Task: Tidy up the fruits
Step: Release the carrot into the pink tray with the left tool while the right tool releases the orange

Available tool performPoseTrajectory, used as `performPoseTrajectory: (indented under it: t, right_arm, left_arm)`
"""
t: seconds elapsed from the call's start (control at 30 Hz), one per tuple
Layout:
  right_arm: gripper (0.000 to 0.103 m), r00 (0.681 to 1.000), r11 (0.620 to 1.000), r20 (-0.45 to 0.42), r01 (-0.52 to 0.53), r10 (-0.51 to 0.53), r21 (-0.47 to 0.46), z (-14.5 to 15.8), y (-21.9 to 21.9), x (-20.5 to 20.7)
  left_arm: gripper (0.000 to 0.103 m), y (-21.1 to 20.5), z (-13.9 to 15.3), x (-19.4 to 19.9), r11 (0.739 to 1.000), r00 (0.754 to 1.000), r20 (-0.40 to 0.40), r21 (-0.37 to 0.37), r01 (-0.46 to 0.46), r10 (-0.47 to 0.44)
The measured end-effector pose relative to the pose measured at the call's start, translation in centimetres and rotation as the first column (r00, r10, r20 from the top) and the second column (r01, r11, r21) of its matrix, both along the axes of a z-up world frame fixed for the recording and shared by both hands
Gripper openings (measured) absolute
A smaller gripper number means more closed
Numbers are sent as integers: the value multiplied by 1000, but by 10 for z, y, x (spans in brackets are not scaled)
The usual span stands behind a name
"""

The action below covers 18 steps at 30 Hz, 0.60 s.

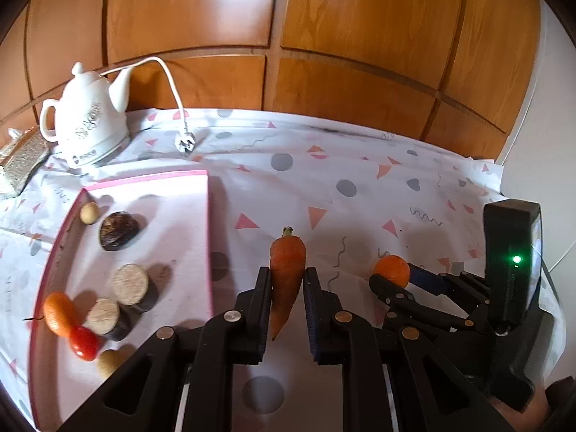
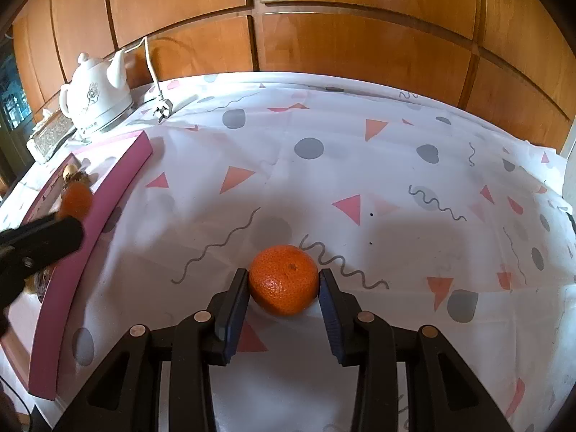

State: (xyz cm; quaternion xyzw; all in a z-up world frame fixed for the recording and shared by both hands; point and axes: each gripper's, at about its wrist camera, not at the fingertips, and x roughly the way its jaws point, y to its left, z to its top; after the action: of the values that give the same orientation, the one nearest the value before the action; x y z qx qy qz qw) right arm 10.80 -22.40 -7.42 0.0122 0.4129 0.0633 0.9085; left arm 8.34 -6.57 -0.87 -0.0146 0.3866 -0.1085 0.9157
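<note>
My left gripper [image 1: 287, 288] is shut on an orange carrot [image 1: 286, 273], which hangs tip-down above the cloth just right of the pink tray [image 1: 201, 176]. My right gripper [image 2: 284, 288] is shut on a round mandarin [image 2: 284, 279], its pads pressing both sides. That mandarin [image 1: 392, 270] and the right gripper also show at the right of the left wrist view. The tray holds an orange fruit [image 1: 57, 311], a red piece [image 1: 83, 342], two cut log-like pieces [image 1: 131, 286], a dark round item [image 1: 118, 230] and two small pale balls [image 1: 89, 212]. In the right wrist view the left gripper's finger [image 2: 43, 241] and the blurred carrot [image 2: 76, 199] appear over the tray [image 2: 118, 176].
A white electric kettle [image 1: 88, 118] with its cord and plug [image 1: 185, 144] stands at the back left. Beside it lies a glittery box [image 1: 21, 160]. Wooden panelling [image 1: 324, 36] rises behind the table. The patterned cloth [image 2: 396, 180] stretches right of the tray.
</note>
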Motion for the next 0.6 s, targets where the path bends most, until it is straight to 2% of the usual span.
performPoseTrajectory:
  t: [0.23, 0.4, 0.6]
  right_arm:
    - [39, 1000, 1000, 2, -24, 24, 9, 8, 15, -4]
    - [38, 997, 996, 14, -74, 75, -42, 11, 40, -5]
    - [38, 995, 995, 14, -102, 102, -22, 14, 51, -10]
  left_arm:
    - [18, 30, 6, -13, 999, 999, 24, -7, -43, 43]
    - [18, 56, 7, -19, 996, 995, 29, -27, -90, 91]
    - [18, 91, 3, -25, 987, 988, 17, -47, -155, 156]
